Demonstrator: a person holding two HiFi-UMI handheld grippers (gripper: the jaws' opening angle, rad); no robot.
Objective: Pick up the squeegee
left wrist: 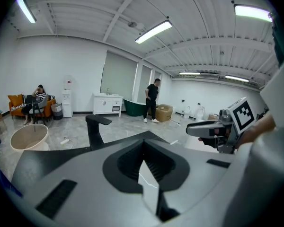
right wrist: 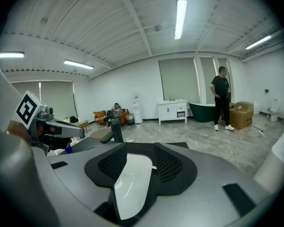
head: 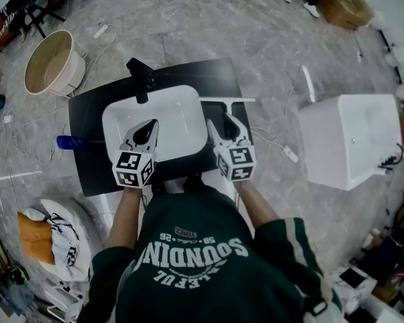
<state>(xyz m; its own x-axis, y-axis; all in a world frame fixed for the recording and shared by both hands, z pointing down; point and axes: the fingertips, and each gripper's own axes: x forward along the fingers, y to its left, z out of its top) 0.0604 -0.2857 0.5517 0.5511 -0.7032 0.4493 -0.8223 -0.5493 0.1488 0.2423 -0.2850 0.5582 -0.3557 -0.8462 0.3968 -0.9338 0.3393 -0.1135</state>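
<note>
squeegee (head: 227, 100) lies flat on the black counter (head: 94, 116), just right of the white basin (head: 178, 116), a little above centre of the head view; its blade bar runs across the frame and the handle points down toward me, which is why I come at it from the handle end; right gripper (head: 223, 125) sits at that handle's near tip, jaws spread, nothing pinched; its own view shows a clear gap between the pads with only pale basin surface behind, so I read it as released and lined up to take the handle; whether the fingers already straddle the handle I can't tell from above, they look touching or just beside it; left gripper (head: 150, 128) hangs over the basin, centre-left of the frame, jaws drawn together at the tips and holding nothing; parked there it is out of the right one's path; both point forward and somewhat down, low over the counter, since the target lies flat; black faucet (head: 141, 76) stands behind the basin, upper left of centre, well apart from the squeegee, no obstacle; blue handle-like thing (head: 71, 142) at the counter's left edge plays no part; my judgement: reach nearly done, grasp not yet made; next I ease forward until the handle sits between the pads, then close; risk is the thin handle sliding on the glossy counter or a fingertip scraping it
</note>
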